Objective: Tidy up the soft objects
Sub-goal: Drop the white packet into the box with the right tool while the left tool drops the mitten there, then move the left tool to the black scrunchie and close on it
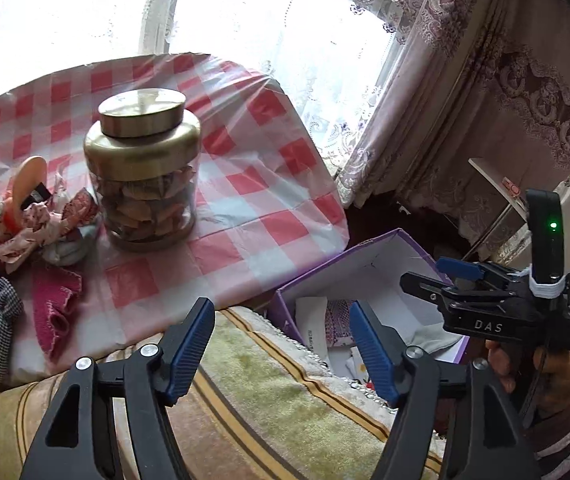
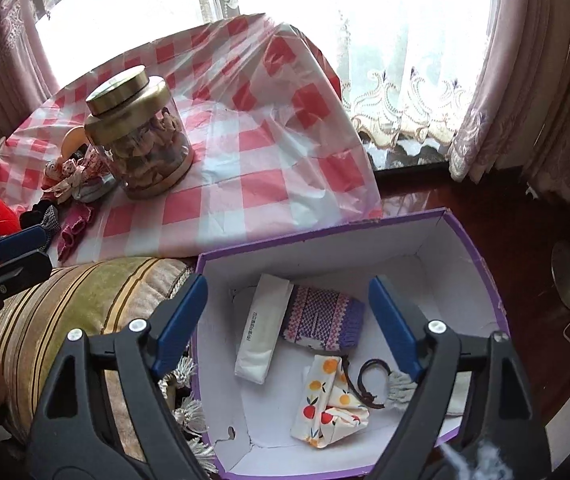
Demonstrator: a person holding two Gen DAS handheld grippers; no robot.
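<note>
1. A curtained window is lighting a checked table [image 1: 245,184].
2. The purple box [image 2: 465,248], sitting beside the table edge, is holding sorted cloths with room to spare.
3. The scrap pile [image 1: 41,224] is waiting left of the jar [image 1: 145,168].
4. Both the left hand-held gripper [image 1: 285,356] and the right hand-held gripper [image 2: 289,324] are gaping empty; the next fetch is likely.

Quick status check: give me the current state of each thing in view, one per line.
Left gripper: open, holding nothing.
Right gripper: open, holding nothing, above the box.
Jar: upright on the table, lid on, filled.
Box: open, no lid, on the floor.
Fruit-print cloth: folded, in the box.
Purple pouch: lying in the box.
Cloth pile: loose on the table.
</note>
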